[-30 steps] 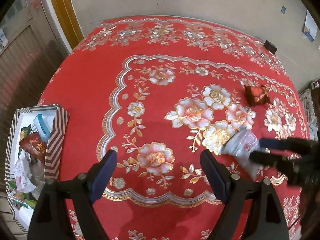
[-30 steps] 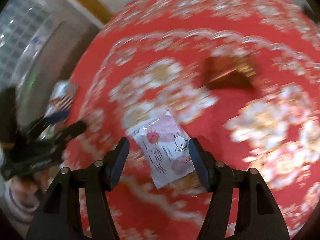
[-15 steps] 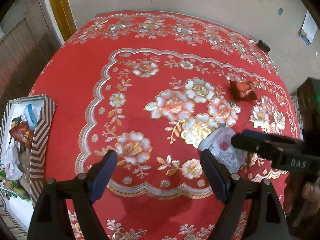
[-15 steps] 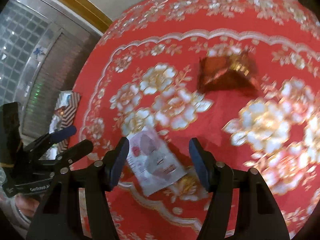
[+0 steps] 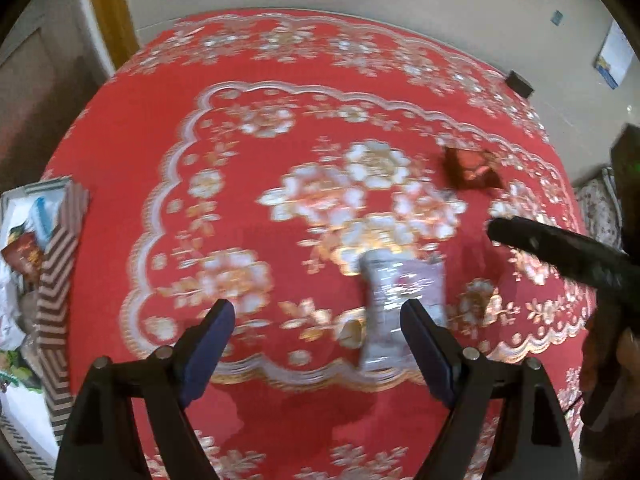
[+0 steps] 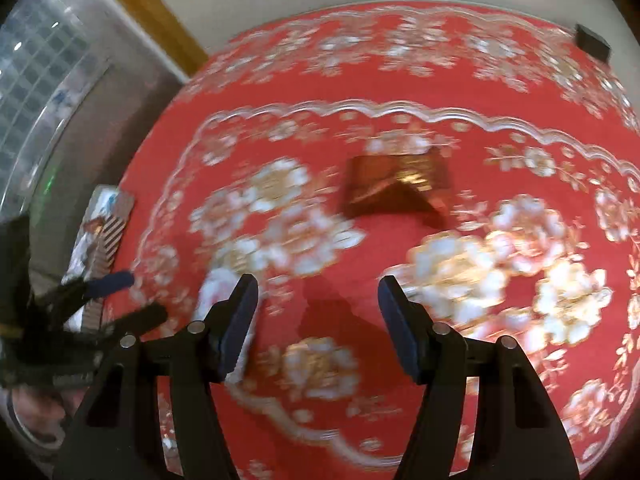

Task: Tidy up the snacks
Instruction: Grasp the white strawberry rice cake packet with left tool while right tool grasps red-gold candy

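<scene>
A white and pink snack packet (image 5: 400,304) lies flat on the red flowered tablecloth (image 5: 280,120). My left gripper (image 5: 320,340) is open and empty, with its right finger just in front of the packet. In the right wrist view the packet (image 6: 214,288) shows partly behind the left finger. A dark red foil snack (image 5: 470,168) lies farther back right; in the right wrist view it (image 6: 394,188) lies ahead of my open, empty right gripper (image 6: 318,312). The right gripper also shows in the left wrist view (image 5: 560,248).
A striped box (image 5: 60,280) holding several snacks sits at the table's left edge; it also shows in the right wrist view (image 6: 102,236). A small black object (image 5: 520,84) lies at the table's far right edge. A wall stands behind the table.
My left gripper has moved right toward the white packet. My right gripper has moved off the packet and now faces the dark red foil snack. Both stayed open.
</scene>
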`<state>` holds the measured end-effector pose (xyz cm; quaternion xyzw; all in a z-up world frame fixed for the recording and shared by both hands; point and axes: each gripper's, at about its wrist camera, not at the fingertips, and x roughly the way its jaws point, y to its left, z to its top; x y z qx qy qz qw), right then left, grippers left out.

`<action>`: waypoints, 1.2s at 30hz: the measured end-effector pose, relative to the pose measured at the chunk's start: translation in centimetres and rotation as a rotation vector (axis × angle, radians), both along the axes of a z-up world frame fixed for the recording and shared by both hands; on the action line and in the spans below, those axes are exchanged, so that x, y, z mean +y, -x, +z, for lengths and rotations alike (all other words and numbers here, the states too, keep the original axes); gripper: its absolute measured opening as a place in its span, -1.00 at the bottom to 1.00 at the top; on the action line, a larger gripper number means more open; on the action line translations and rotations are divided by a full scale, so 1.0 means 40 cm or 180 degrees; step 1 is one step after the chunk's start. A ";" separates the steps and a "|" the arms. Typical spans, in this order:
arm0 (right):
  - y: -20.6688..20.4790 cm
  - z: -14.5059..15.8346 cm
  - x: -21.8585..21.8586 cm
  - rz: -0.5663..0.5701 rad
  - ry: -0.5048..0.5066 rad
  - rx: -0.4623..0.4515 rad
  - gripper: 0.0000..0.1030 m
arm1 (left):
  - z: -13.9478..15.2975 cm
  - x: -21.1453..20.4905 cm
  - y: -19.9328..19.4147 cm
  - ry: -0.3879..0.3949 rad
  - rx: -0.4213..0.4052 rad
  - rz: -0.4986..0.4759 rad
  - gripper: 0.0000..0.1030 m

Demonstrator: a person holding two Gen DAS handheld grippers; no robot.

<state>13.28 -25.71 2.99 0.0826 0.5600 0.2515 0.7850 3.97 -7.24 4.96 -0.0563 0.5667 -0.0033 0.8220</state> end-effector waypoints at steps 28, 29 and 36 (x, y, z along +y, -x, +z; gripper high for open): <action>-0.204 -0.056 0.068 -0.0604 0.0708 -0.0258 -0.35 | -0.081 -0.098 -0.065 -0.0093 0.0113 -0.0150 0.64; -0.198 -0.054 0.051 -0.0564 0.0732 -0.0262 -0.36 | -0.081 -0.097 -0.062 -0.0109 0.0080 -0.0173 0.59; -0.125 -0.036 0.002 -0.0425 0.0550 -0.0285 -0.40 | -0.068 -0.065 -0.040 -0.0164 -0.0086 -0.0369 0.02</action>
